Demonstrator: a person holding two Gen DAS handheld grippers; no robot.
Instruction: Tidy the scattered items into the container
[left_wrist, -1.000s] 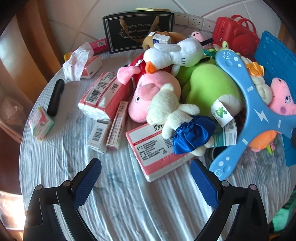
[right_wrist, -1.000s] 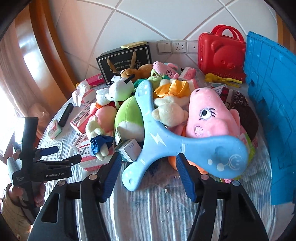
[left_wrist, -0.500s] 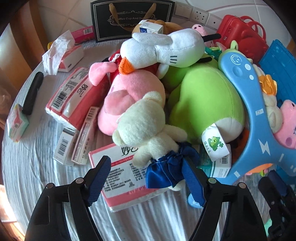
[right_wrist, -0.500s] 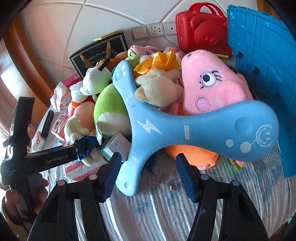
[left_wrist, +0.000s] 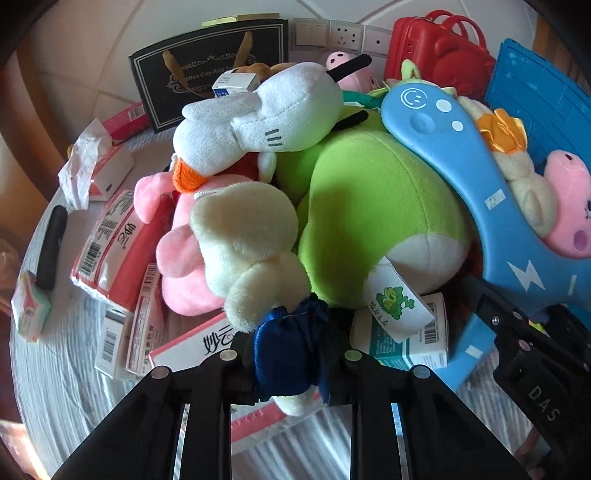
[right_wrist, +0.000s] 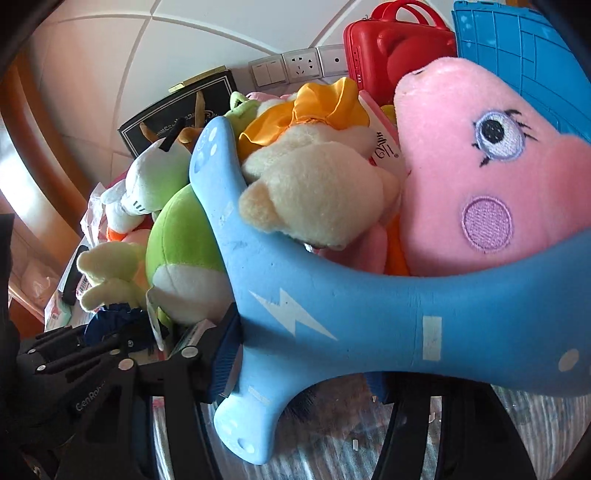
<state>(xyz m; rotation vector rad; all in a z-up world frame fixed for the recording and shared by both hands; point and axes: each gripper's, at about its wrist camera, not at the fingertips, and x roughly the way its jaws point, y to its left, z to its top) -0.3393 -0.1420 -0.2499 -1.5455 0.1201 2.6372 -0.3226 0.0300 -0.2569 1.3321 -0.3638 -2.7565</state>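
A heap of toys and boxes lies on a round cloth-covered table. My left gripper (left_wrist: 291, 354) is shut on the blue skirt of a cream plush bear (left_wrist: 251, 243), at the heap's front; it shows in the right wrist view (right_wrist: 110, 332) too. My right gripper (right_wrist: 299, 373) straddles one arm of a blue three-armed foam boomerang (right_wrist: 332, 317), its blue pads close to the foam; whether they grip it I cannot tell. The boomerang (left_wrist: 461, 158) rests on a green plush (left_wrist: 376, 206) and a pink pig plush (right_wrist: 480, 177). The blue crate (right_wrist: 524, 55) stands at the right.
A white duck plush (left_wrist: 266, 118), a pink plush (left_wrist: 184, 258), red tissue packs (left_wrist: 118, 240), small boxes (left_wrist: 406, 339), a black remote (left_wrist: 51, 247), a black gift bag (left_wrist: 210, 66) and a red toy case (left_wrist: 436, 48) surround the heap. A wall with sockets is behind.
My left gripper moved forward and closed on the bear's blue skirt. My right gripper moved in until the boomerang's arm lies between its fingers.
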